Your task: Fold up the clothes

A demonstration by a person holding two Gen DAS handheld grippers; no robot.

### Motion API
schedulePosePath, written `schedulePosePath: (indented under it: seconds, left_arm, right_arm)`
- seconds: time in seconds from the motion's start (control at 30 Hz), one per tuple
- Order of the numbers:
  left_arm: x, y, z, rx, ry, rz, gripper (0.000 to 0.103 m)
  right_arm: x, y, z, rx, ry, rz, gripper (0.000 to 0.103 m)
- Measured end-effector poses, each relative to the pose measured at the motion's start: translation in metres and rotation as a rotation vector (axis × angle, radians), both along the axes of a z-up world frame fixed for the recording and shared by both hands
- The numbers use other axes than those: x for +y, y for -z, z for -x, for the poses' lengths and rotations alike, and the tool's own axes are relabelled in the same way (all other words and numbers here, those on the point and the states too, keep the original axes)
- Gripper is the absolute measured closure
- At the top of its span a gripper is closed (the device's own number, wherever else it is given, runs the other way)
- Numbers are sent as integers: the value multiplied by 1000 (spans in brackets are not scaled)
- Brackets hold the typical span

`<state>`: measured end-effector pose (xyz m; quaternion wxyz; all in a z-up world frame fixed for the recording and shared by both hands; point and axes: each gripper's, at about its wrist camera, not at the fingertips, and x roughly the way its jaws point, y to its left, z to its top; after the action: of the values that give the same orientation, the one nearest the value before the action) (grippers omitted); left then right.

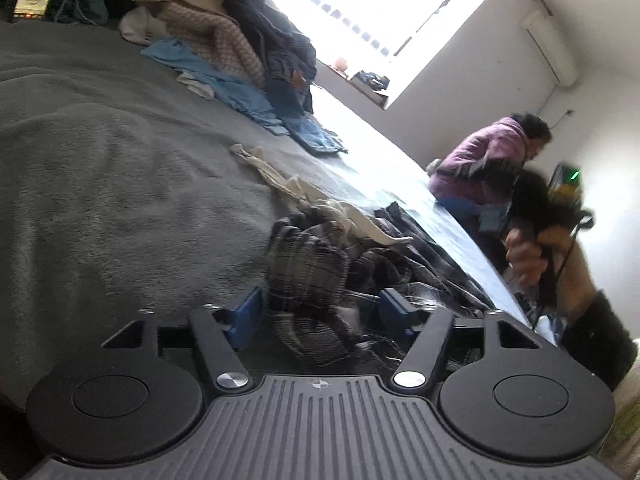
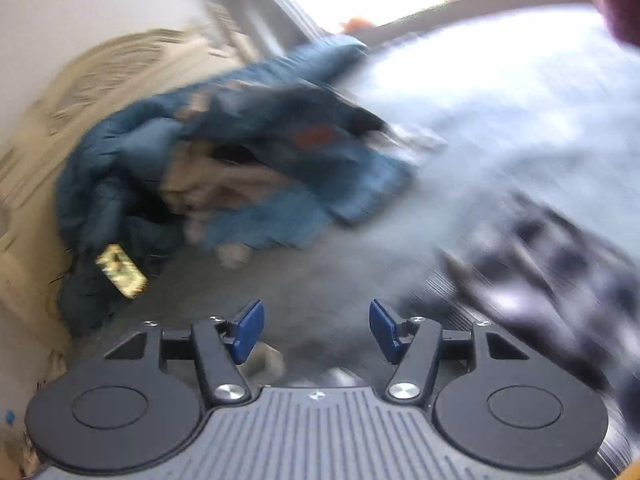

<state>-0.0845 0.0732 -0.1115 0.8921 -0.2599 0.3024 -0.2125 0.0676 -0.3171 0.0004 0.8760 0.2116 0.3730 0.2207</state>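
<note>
The left gripper (image 1: 320, 314) is held wide apart, with the crumpled plaid shirt (image 1: 308, 268) bunched between its pads, unclamped, near the edge of the grey blanket (image 1: 100, 168). Open blanket extends to the left. The right gripper (image 2: 316, 330) is spread apart over bare blanket; its view is heavily blurred. A clothes pile (image 1: 224, 36) is seen well beyond.

The blanket (image 1: 100, 168) over the bed is grey, matt and fuzzy, like fleece. The checked shirt (image 1: 308, 268) near its right edge is soft woven cloth, dark with pale lines. The left gripper (image 1: 318, 312) has matt black plastic arms, shiny metal rivets, a ribbed grey body and blue fingertips (image 1: 248, 312) with a dull rubbery look. The blue jacket (image 2: 224, 168) looks quilted, though blurred.
</note>
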Motion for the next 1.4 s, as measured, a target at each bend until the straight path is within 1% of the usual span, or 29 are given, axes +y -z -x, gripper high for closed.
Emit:
schedulePosePath:
  seconds: [0.07, 0.13, 0.27, 0.3, 0.33, 0.37, 0.47, 0.5, 0.53, 0.57, 0.6, 0.63, 0.67, 0.7, 0.77, 0.8, 0.9, 0.97, 1.07, 1.17, 1.23, 1.33, 1.4]
  left_arm:
    - [-4, 1, -2, 4, 0, -9, 33]
    - [-7, 2, -4, 15, -8, -38, 33]
    - [-18, 5, -11, 36, -36, -127, 33]
    - [-21, 6, -13, 41, -44, -149, 34]
    - [-23, 7, -15, 45, -55, -167, 35]
    - [-24, 8, -17, 46, -61, -177, 36]
    - [-26, 12, -23, 60, -94, -207, 45]
    - [-26, 13, -25, 67, -104, -210, 52]
    - [-26, 14, -26, 74, -114, -213, 56]
    - [-25, 15, -28, 80, -122, -216, 59]
    - [-24, 15, -29, 86, -128, -216, 70]
    - [-23, 14, -29, 92, -131, -213, 77]
    - [-21, 12, -29, 98, -133, -207, 79]
    - [-20, 8, -29, 96, -131, -197, 83]
    - [-18, -7, -29, 72, -114, -181, 85]
    - [-18, -17, -28, 53, -103, -173, 86]
    - [-23, -60, -30, -52, -55, -154, 87]
    - [-35, -103, -33, -160, -15, -147, 87]
    - [-56, -174, -31, -339, 41, -144, 87]
    - [-80, -244, -18, -519, 87, -146, 87]
    - [-94, -287, -5, -622, 112, -138, 87]
    - [-103, -333, 17, -740, 142, -102, 87]
    - [-106, -352, 28, -788, 154, -84, 87]
  right_arm:
    - [-7, 17, -2, 65, -6, -19, 41]
    - [-15, 34, -5, 130, -12, -37, 41]
    - [-30, 69, -10, 261, -24, -74, 41]
    - [-31, 76, -11, 287, -31, -79, 45]
    - [-25, 75, -11, 288, -55, -64, 51]
    - [-20, 75, -11, 289, -79, -50, 51]
    - [-3, 75, -12, 294, -142, -12, 51]
    - [-2, 77, -14, 301, -131, -21, 51]
    - [-1, 80, -15, 308, -120, -32, 52]
    - [-1, 82, -16, 312, -108, -50, 58]
    - [0, 84, -17, 309, -99, -55, 64]
    - [2, 84, -15, 301, -93, -37, 76]
    - [4, 82, -14, 288, -87, -18, 82]
    - [5, 74, -9, 251, -84, 5, 84]
    - [8, 56, -1, 177, -77, 49, 86]
    - [5, 42, 3, 130, -71, 58, 86]
    - [-5, -22, 20, -56, -29, 82, 87]
    - [-14, -68, 32, -183, 5, 90, 87]
    - [-32, -149, 64, -424, 83, 137, 87]
    - [-51, -233, 106, -658, 152, 183, 87]
    - [-60, -281, 135, -791, 189, 201, 87]
    - [-66, -341, 178, -985, 237, 231, 87]
    - [-65, -366, 200, -1084, 258, 251, 87]
